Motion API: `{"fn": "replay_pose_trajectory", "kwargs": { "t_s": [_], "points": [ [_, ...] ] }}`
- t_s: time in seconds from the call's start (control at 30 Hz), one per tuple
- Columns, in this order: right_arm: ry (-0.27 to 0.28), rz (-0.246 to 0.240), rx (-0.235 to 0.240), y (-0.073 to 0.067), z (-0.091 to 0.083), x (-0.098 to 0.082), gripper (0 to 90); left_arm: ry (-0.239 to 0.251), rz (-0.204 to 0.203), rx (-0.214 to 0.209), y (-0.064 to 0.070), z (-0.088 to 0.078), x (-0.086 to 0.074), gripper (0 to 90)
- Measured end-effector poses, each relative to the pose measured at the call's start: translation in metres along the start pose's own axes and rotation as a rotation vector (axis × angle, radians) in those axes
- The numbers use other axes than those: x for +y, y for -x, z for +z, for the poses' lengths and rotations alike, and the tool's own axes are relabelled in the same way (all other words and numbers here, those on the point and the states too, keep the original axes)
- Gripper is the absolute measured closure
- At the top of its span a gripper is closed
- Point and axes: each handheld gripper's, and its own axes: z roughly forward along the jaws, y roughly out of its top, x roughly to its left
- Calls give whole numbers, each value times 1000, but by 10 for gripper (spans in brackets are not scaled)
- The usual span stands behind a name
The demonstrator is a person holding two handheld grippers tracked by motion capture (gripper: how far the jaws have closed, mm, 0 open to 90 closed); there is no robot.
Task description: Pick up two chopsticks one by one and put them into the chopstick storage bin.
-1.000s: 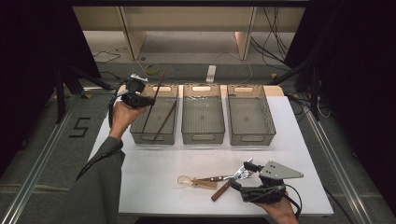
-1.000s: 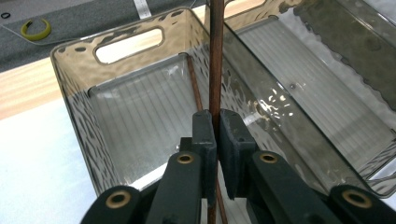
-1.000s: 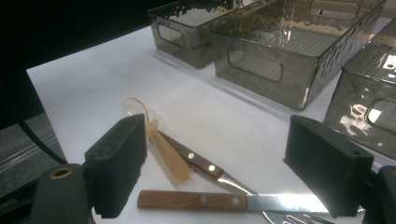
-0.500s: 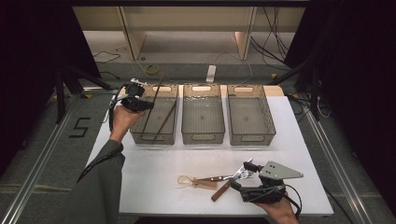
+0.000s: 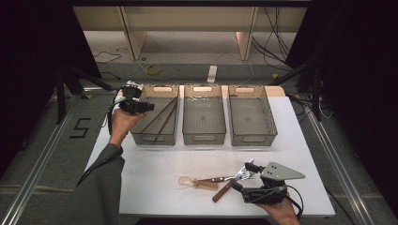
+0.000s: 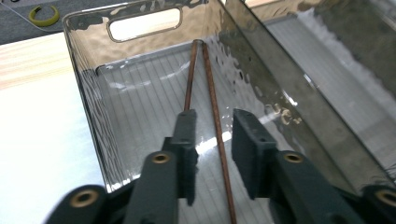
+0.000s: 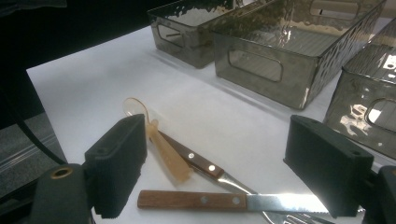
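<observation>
Left tool [image 6: 212,140], jaws just opening, straddles loose chopsticks [image 6: 205,84] lying in the left bin [image 5: 155,136], upper left; lift straight out; right tool [image 7: 233,172] stands wide over the knife [image 7: 224,199], lower right.

White table [image 5: 155,164], rectangular. Far half: three smoky translucent bins in a row, left bin [image 5: 157,138], middle bin [image 5: 203,138], right bin [image 5: 253,139], nearly touching. Near edge, right of centre: pale plastic spoon [image 5: 197,182], two wooden-handled utensils, knife [image 7: 219,200] and another [image 7: 198,161], overlapping in a cluster.
</observation>
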Motion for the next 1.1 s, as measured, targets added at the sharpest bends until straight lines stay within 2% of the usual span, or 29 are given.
{"fn": "replay_pose_trajectory", "kwargs": {
  "t_s": [0.07, 0.2, 0.43, 0.57, 0.63, 0.83, 0.97, 1.1],
  "points": [
    [2, 1, 1, 0, 0, 0, 213, 12, -19, -15, 1, -5, -2, 613],
    [1, 0, 2, 0, 0, 0, 214, 28, -31, -37, 6, -17, -6, 503],
    [2, 8, 14, 0, 1, 1, 215, 28, -9, -108, 23, -39, -19, 338],
    [-9, 8, 25, -1, 3, 2, 216, 11, 40, -133, 35, -48, -26, 277],
    [-19, 1, 32, -2, 4, 3, 218, 26, 57, -136, 42, -54, -29, 264],
    [-53, -19, 55, -3, 8, 8, 227, 9, 135, -161, 69, -66, -42, 213],
    [-95, -53, 67, -5, 13, 13, 239, 33, 170, -179, 83, -72, -52, 203],
    [-132, -88, 115, -8, 25, 18, 266, 39, 181, -182, 90, -70, -65, 203]
  ]
}}
